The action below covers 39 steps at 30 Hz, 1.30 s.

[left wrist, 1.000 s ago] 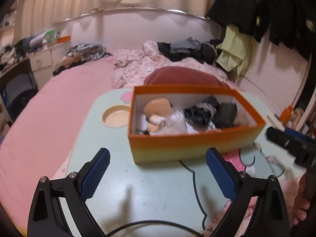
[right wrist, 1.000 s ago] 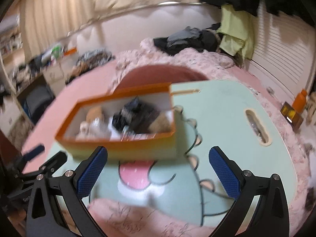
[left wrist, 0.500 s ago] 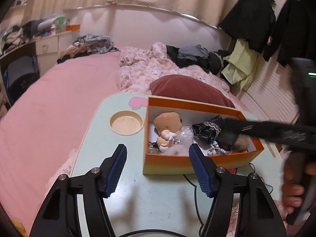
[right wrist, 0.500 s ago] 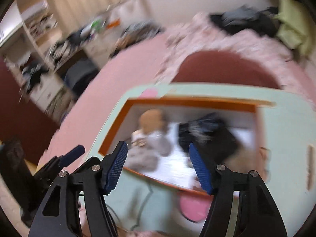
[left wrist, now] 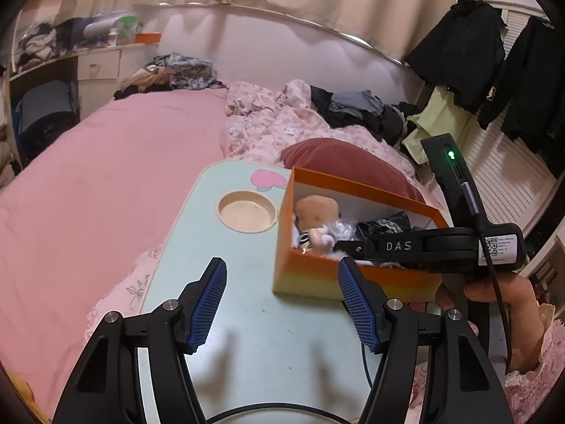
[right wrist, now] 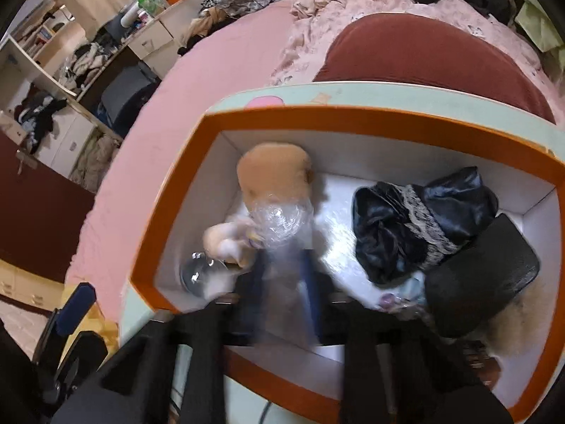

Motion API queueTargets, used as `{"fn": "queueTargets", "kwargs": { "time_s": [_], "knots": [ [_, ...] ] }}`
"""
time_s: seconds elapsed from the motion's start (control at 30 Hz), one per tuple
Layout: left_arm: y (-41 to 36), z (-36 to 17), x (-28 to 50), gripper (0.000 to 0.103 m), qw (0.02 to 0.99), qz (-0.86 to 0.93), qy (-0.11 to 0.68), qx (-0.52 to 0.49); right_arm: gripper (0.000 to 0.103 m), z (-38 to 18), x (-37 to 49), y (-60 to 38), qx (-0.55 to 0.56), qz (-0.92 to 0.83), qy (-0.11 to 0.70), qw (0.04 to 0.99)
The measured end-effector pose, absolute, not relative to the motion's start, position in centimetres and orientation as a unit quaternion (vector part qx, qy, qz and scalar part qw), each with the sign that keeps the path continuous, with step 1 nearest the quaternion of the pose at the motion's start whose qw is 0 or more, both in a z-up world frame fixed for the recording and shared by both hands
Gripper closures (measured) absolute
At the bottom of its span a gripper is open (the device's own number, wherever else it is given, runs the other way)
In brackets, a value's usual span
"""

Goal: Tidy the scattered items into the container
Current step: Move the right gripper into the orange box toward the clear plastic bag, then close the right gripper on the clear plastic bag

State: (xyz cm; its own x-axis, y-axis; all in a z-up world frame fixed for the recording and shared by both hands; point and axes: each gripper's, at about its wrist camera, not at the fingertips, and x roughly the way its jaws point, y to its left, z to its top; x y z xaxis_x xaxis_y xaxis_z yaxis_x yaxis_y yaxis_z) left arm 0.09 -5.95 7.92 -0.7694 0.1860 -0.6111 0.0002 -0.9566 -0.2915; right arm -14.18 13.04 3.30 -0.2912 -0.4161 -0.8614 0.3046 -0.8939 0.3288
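1. The right gripper [right wrist: 282, 282] has dipped into the orange box [right wrist: 353, 116] and its jaws have just been closing, nearly pinched together around crinkled clear plastic wrap [right wrist: 279, 219] beside the plush toy [right wrist: 275, 173].
2. That suggests rearranging or pressing down contents, since the surface [left wrist: 247, 318] shows no loose items.
3. The left gripper [left wrist: 282, 300] hangs released over the bare surface, narrower than a second ago and holding nothing.
4. Earlier the right gripper stood wide outside the box; now it is over the interior.
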Motion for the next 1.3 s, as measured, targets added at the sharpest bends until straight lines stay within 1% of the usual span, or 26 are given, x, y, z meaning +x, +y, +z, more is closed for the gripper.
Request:
{"fn": "queueTargets", "kwargs": {
  "time_s": [0.13,0.6,0.93,1.1,1.17,1.2,1.23,1.27,1.3],
  "knots": [
    [-5.8,7.7,0.2,0.038,0.049,0.929,-0.14,-0.339,0.102,4.0,-13.8,13.9,0.537,-0.808,-0.068,0.232],
    [-5.4,7.6,0.3,0.038,0.048,0.928,-0.133,-0.344,0.102,9.0,-11.6,16.6,0.473,-0.838,-0.102,0.252],
    [-5.5,7.2,-0.7,0.038,0.036,0.927,-0.13,-0.349,0.103,11.2,-10.2,19.2,0.447,-0.846,-0.127,0.262],
    [-7.3,7.2,-1.7,0.038,0.002,0.93,-0.176,-0.324,0.102,10.9,-10.3,19.3,0.454,-0.836,-0.13,0.28],
    [-7.6,7.3,-2.5,0.038,0.017,0.928,-0.188,-0.321,0.098,10.0,-11.1,18.3,0.476,-0.821,-0.132,0.288],
    [-7.6,7.2,-3.1,0.038,0.021,0.928,-0.19,-0.32,0.088,9.2,-11.8,17.5,0.49,-0.812,-0.136,0.288],
    [-7.6,7.1,-3.5,0.038,0.021,0.928,-0.19,-0.319,0.076,8.6,-12.4,16.9,0.499,-0.806,-0.138,0.286],
    [-7.6,7.0,-4.1,0.038,0.022,0.928,-0.193,-0.318,0.071,8.0,-12.9,16.2,0.506,-0.804,-0.138,0.28],
    [-7.6,6.9,-4.5,0.038,0.024,0.928,-0.199,-0.315,0.07,7.3,-13.5,15.4,0.514,-0.804,-0.132,0.269]
  ]
}}
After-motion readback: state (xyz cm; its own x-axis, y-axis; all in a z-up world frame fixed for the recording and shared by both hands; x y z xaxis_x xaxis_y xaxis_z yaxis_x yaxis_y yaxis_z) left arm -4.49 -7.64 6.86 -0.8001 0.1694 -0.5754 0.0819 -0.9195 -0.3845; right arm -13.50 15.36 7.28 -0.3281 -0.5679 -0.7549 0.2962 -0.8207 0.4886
